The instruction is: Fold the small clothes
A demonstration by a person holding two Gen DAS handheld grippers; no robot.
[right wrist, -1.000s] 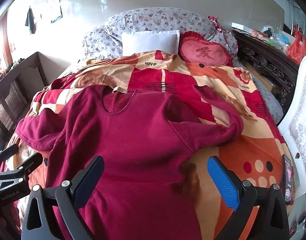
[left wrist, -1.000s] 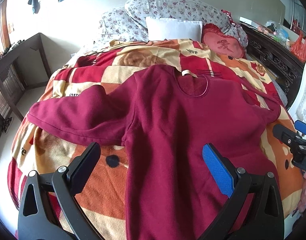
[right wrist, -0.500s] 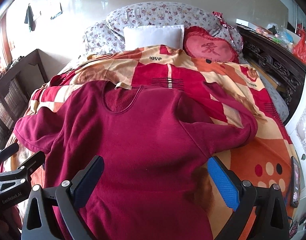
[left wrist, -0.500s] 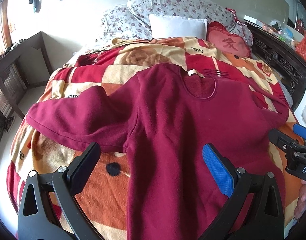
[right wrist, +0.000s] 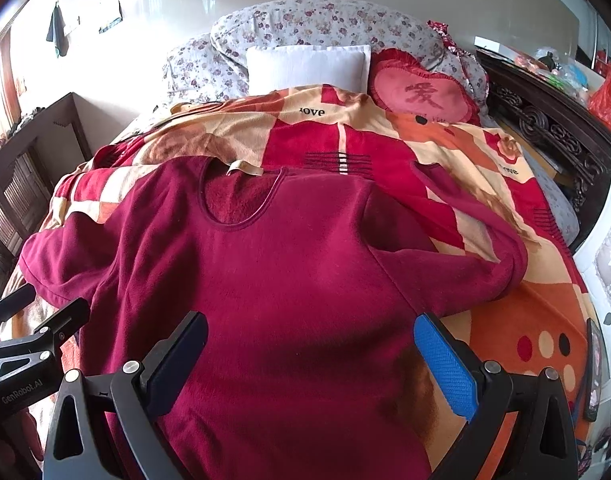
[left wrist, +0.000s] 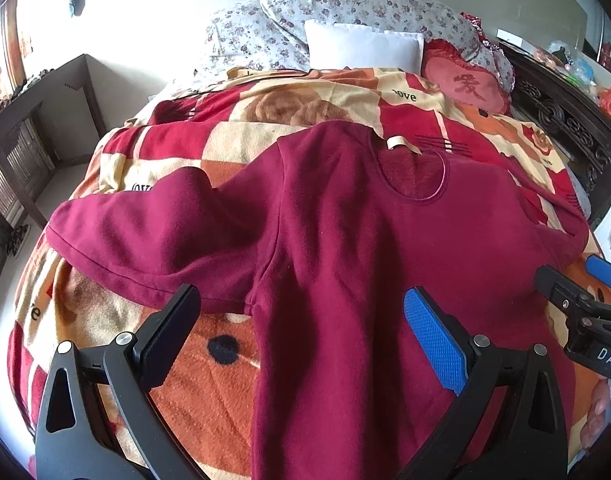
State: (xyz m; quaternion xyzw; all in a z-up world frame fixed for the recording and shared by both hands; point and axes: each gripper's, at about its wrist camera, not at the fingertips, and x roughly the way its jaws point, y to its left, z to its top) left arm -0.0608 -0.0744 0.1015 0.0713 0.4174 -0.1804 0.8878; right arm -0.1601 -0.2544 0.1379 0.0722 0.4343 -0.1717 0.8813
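Garment: one dark red fleece sweatshirt [left wrist: 345, 240] [right wrist: 289, 288], long-sleeved, lying front up and spread flat on the bed, neck toward the pillows, hem toward the cameras.
Neckline: round, ribbed edge, fuzzy red lining showing inside; one pale fabric loop tag [left wrist: 397, 143] [right wrist: 243, 168] at the back of the collar.
Sleeves: two. The one on the left [left wrist: 145, 236] stretches out sideways, thick and slightly puffed; the one on the right [right wrist: 469, 252] bends back on itself, its cuff pointing up the bed.
Blanket: one plush fleece blanket [left wrist: 209, 368] [right wrist: 517, 320], patchwork of red, orange and cream blocks with dots and "love" lettering, under the sweatshirt.
Pillows: one plain white rectangular cushion [left wrist: 361, 48] [right wrist: 305, 65], one red heart-shaped cushion [left wrist: 465, 86] [right wrist: 421, 94] with a frilled edge and a stitched character, and floral-print bedding [left wrist: 345, 4] piled behind them.
Left gripper [left wrist: 301, 322]: spread wide and empty above the sweatshirt's left armpit area; one black pad, one blue textured pad.
Right gripper [right wrist: 311, 350]: released, fingers wide apart and holding nothing, over the sweatshirt's body; same black and blue pads.
Furniture: dark carved wooden frame [right wrist: 545, 120] at the bed's right side.
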